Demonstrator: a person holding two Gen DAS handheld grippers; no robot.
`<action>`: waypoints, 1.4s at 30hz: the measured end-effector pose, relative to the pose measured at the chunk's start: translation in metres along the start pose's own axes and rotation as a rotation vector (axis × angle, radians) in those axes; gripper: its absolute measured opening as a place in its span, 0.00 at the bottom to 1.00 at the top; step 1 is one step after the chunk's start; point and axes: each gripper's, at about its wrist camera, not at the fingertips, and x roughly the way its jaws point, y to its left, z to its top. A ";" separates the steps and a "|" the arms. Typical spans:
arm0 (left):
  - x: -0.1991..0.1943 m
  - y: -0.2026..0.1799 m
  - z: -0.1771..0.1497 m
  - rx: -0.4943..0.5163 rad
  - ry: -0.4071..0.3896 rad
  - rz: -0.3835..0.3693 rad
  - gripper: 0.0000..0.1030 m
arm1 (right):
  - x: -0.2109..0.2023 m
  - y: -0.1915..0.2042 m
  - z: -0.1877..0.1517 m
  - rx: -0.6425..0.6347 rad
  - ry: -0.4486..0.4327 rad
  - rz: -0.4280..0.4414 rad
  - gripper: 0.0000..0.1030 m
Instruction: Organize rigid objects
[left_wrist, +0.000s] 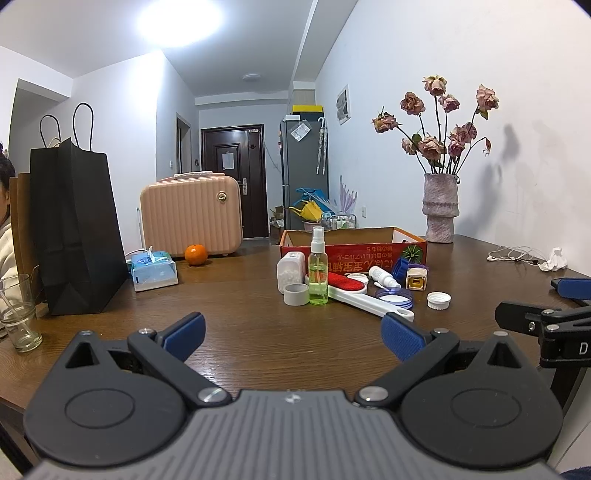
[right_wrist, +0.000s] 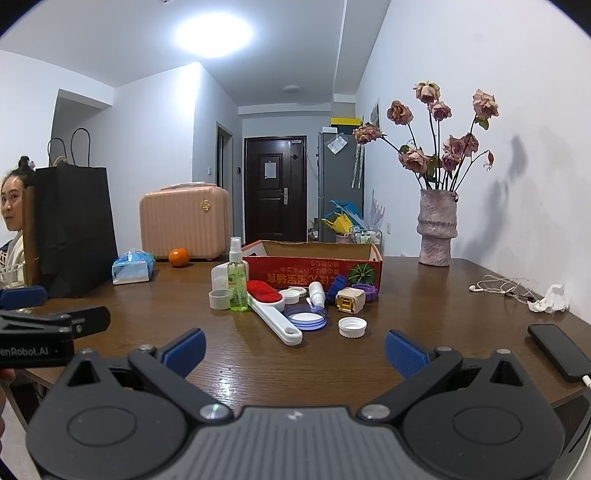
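A red cardboard box (left_wrist: 354, 246) (right_wrist: 314, 271) stands open on the brown table. In front of it lie small items: a green spray bottle (left_wrist: 318, 275) (right_wrist: 237, 280), a white lint brush with red pad (left_wrist: 364, 295) (right_wrist: 271, 306), a grey ring (left_wrist: 296, 294), a white cap (left_wrist: 438, 300) (right_wrist: 352, 326), a blue-rimmed lid (right_wrist: 306, 316), a small white dropper bottle (left_wrist: 384, 277), a cream cube (right_wrist: 349, 300). My left gripper (left_wrist: 293, 338) and right gripper (right_wrist: 295, 349) are both open and empty, hovering at the near table edge, short of the items.
A black paper bag (left_wrist: 74, 229), tissue pack (left_wrist: 153, 269), orange (left_wrist: 195, 254) and pink case (left_wrist: 190, 214) stand at left. Glasses (left_wrist: 18, 314) sit near the left edge. A vase of roses (right_wrist: 436, 232), earphones (right_wrist: 498, 288), crumpled tissue (right_wrist: 550, 299) and phone (right_wrist: 559, 350) lie right.
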 end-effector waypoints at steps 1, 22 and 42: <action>0.000 0.000 0.000 0.000 0.000 -0.001 1.00 | -0.001 0.000 0.000 -0.002 -0.003 -0.002 1.00; 0.001 -0.001 0.000 0.008 -0.001 0.003 1.00 | -0.002 -0.005 0.002 0.024 -0.014 -0.028 1.00; 0.001 -0.001 0.000 0.009 -0.001 0.003 1.00 | -0.002 -0.005 0.001 0.023 -0.016 -0.030 1.00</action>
